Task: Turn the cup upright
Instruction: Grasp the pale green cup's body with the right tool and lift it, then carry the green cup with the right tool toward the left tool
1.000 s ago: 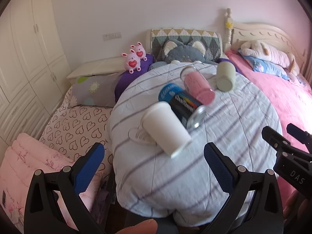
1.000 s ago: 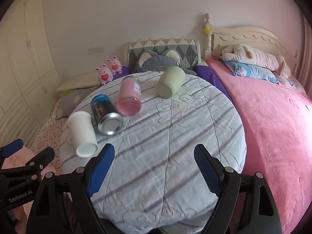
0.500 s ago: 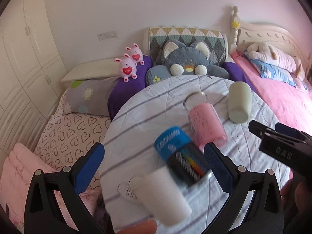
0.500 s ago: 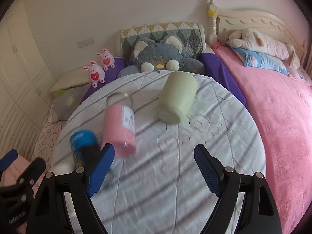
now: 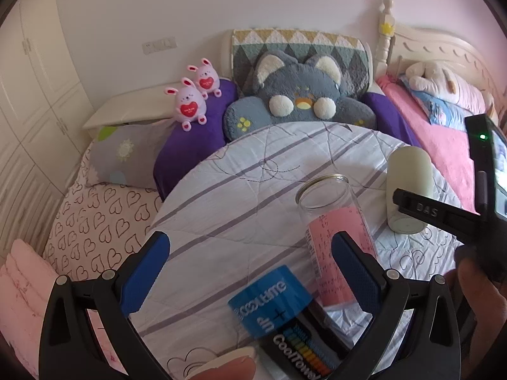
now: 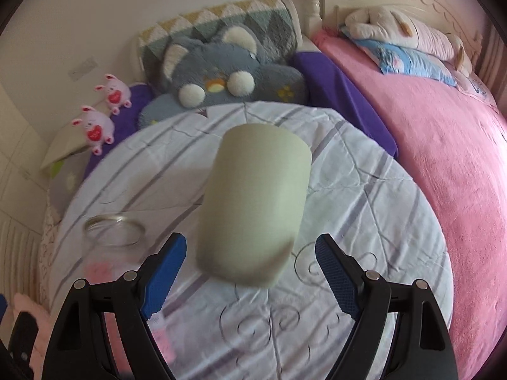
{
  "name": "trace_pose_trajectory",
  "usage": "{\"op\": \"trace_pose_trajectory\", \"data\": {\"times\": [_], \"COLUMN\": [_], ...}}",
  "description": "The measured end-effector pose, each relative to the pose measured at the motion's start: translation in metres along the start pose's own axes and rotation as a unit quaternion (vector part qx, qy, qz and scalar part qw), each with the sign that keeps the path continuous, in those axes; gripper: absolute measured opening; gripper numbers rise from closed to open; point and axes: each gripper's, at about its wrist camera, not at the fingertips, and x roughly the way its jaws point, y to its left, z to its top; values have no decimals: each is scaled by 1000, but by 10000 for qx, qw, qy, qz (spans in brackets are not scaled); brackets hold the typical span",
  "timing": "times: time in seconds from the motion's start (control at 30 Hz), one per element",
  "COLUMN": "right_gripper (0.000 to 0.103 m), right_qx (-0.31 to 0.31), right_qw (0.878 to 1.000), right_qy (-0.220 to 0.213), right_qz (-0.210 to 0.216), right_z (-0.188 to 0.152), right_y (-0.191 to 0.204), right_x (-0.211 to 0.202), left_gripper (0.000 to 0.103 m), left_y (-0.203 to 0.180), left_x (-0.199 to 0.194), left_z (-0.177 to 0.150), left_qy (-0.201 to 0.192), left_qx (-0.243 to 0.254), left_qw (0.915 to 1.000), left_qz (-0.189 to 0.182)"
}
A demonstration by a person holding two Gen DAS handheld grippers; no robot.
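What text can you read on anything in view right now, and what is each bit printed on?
"COOLTIME" and "UP": blue band of the dark can lying on the table.
"CoolTowel", cut off at the frame edge: black part of the same can.
"DAS": black finger of the right gripper, seen from the left wrist.
Print on the pink jar: too small to read.
Pale green cup: no text visible.

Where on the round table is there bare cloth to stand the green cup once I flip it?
Bare striped tablecloth lies right of the green cup, toward the pink bed, and behind it toward the grey cat cushion. Left is crowded: glass jar, blue can.
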Motion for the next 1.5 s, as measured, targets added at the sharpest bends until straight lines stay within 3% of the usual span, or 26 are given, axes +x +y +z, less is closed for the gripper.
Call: {"op": "trace_pose_trajectory", "data": {"times": [0.27, 0.33, 0.77, 1.07, 1.5], "right_gripper": [85, 78, 77, 77, 77], "right_qx": [-62, -100, -457, -630, -844], "right_qw": [9997, 9996, 9985, 9965, 9914], "right_qy": [233, 257, 80, -5, -359], "right_qz": [-34, 75, 282, 545, 933], "right_z": [10, 8, -18, -83, -206], "right_y": [3, 2, -8, -18, -13], "right_x": [31, 34, -10, -55, -115], "left_gripper": [103, 103, 103, 103, 103], "left_y": [2, 4, -4, -16, -14], "left_x": [16, 17, -16, -63, -111], "left_z": [3, 4, -5, -45, -117], "left_qy": [149, 173, -14, -138, -119], "left_qx": [-58, -61, -6, 75, 56], "left_qw": [9999, 9998, 10000, 9999, 9999], "left_qz": [-57, -47, -55, -21, 54]}}
